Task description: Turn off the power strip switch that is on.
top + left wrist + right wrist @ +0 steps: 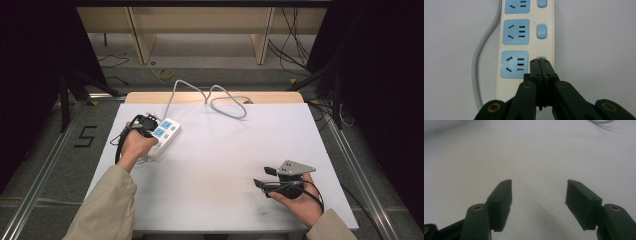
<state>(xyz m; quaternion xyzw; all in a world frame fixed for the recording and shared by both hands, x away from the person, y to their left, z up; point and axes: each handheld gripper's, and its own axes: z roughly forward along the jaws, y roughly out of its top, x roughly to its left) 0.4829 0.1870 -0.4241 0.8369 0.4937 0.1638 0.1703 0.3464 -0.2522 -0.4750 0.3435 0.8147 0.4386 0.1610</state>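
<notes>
Pressing down on the nearest switch of a white power strip (526, 45) with the left gripper (540, 62) — jaws drawn tight together, nothing between them, tips used as one blunt poker. Closed that way most likely so the paired tips land squarely on the small rocker (541, 58) without slipping off either side. Just ahead of the tips, a sliver of that rocker's pale blue rim and a tiny red dot (533, 54) beside it, perhaps an indicator lamp; just to the left of the tips, the nearest blue socket (514, 64). Farther beyond, a second socket (515, 31) with its own blue switch (541, 31), then a third socket cut off by the top edge. Running alongside the strip, left of the tips, its grey cable (477, 65).

From the high view, strip lying at an angle near the table's (225, 150) far left part, under the left gripper (142, 124), cable (220, 100) looping away toward the far edge. Right gripper (265, 182) held low over bare white tabletop, well apart from the strip, resting in the hand (300, 200) — jaws spread wide and empty (539, 192), seemingly parked out of the way while the left does the work.

Hard to judge: whether the tips actually touch the rocker or hover just over it, and whether the switch sits on or off, since most of it is covered by the tips. Strip's near end also hidden behind the gripper's linkage. No plug seen in any socket within view.
</notes>
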